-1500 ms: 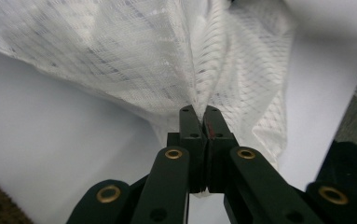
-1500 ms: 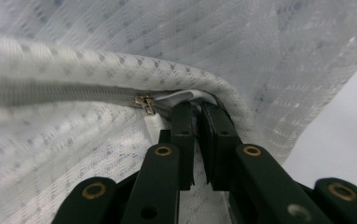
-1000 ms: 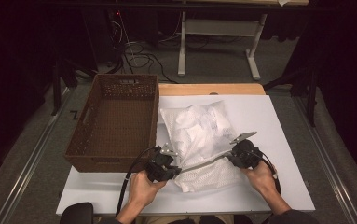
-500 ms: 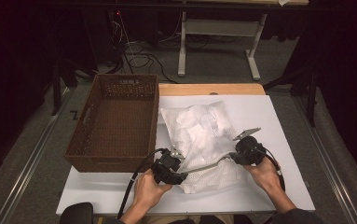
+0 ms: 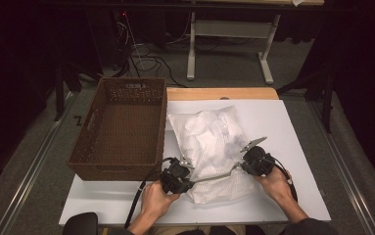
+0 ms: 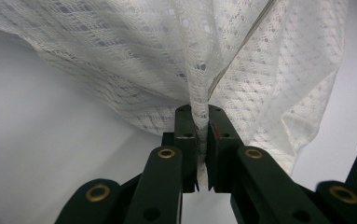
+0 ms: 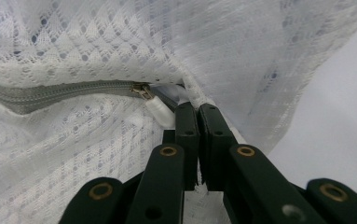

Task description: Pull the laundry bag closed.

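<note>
A white mesh laundry bag (image 5: 213, 147) with a grey zip was lying on the white table top (image 5: 297, 127), just right of the empty brown wicker basket (image 5: 119, 127). Its near edge was held stretched between the two grippers. The left gripper (image 6: 198, 114) had just been closing and was pinched on a gather of mesh at the bag's near left corner. The right gripper (image 7: 197, 112) had likewise just closed, its jaws pressed together on the mesh at the zip's end, just beside the white zip pull (image 7: 160, 111).

By judgement, the work was at an early stage: both ends of the zip line were secured, but the grey zip (image 7: 59, 93) appeared shut near the slider, and the contents were not yet taken out.

What lay inside the bag could not be made out through the mesh from above. Whether the right jaws also caught the pull tab itself could not be told. The person's forearms were cut off at the near edge.
</note>
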`<state>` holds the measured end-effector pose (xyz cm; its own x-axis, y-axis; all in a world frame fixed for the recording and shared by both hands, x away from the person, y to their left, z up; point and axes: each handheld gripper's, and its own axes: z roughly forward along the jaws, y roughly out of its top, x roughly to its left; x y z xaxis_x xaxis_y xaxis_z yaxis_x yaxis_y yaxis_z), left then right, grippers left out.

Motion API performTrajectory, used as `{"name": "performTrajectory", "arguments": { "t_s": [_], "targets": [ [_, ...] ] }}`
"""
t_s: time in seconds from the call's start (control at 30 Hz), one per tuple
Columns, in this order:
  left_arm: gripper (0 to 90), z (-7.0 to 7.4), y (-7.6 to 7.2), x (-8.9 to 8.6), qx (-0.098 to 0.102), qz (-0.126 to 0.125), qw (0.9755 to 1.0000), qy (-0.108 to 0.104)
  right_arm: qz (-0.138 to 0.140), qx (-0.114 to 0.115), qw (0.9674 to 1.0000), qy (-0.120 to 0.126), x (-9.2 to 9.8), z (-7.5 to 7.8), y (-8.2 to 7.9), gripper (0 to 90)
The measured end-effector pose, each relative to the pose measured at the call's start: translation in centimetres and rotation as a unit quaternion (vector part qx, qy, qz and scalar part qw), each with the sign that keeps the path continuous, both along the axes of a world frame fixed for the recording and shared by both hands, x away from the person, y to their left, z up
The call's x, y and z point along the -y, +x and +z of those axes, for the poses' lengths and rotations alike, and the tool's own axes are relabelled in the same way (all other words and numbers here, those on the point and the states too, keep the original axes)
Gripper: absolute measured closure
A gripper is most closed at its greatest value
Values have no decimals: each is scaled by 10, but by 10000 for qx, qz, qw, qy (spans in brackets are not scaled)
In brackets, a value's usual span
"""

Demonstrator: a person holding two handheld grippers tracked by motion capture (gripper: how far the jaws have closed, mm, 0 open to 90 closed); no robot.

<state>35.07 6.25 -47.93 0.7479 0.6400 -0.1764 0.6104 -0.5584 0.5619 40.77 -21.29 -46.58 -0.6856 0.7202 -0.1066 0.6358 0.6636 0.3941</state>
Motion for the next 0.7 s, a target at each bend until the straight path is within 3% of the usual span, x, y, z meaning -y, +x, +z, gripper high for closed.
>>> {"name": "performTrajectory", "arguments": {
  "t_s": [0.1,0.2,0.33,0.5,0.6,0.7],
  "targets": [
    [823,5,-2,-2,59,64,9999,-49,21,-35,9998,173,-1,0,-2,900],
    [687,10,-4,1,120,100,9999,-67,85,-120,9998,140,-1,0,-5,900],
    [634,6,-5,10,142,-17,9998,124,82,-101,9996,240,-1,0,-6,900],
    [718,-7,-1,11,-67,45,9998,167,104,-216,9990,368,-3,0,-4,900],
    [833,-9,-1,8,-34,10,9999,148,137,-257,9991,294,-9,-4,-1,900],
    [861,-6,-4,7,17,-17,9999,153,31,-221,9994,256,-10,-6,2,900]
  ]
}}
